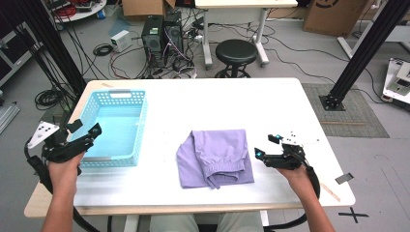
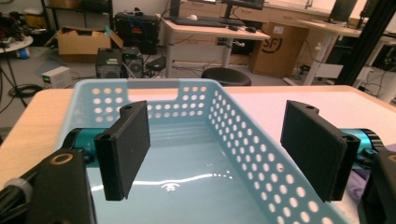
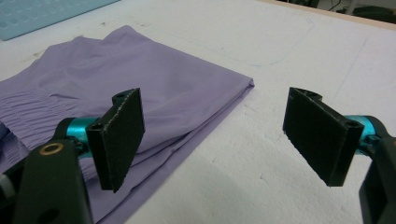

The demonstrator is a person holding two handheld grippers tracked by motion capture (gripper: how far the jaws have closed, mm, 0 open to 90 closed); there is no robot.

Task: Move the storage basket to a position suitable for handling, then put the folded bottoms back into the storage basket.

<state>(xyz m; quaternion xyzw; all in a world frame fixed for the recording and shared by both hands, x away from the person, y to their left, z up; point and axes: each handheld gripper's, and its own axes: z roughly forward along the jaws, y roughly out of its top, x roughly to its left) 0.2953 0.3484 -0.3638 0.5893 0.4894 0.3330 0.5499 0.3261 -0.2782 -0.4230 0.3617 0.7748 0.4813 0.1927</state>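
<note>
A folded purple garment with an elastic waistband lies in the middle of the white table. To its left stands a light blue perforated basket with nothing inside. My left gripper hovers at the basket's near left corner, jaws wide apart and empty. Its own view looks over the left gripper into the basket. My right gripper rests just right of the garment, open and pointing toward it. In the right gripper view, the right gripper frames the folded edge of the garment without touching it.
Beyond the table's far edge are a black stool, computer towers and loose cables on the floor. A black frame post stands off the right side. A strip of tape lies at the table's near right corner.
</note>
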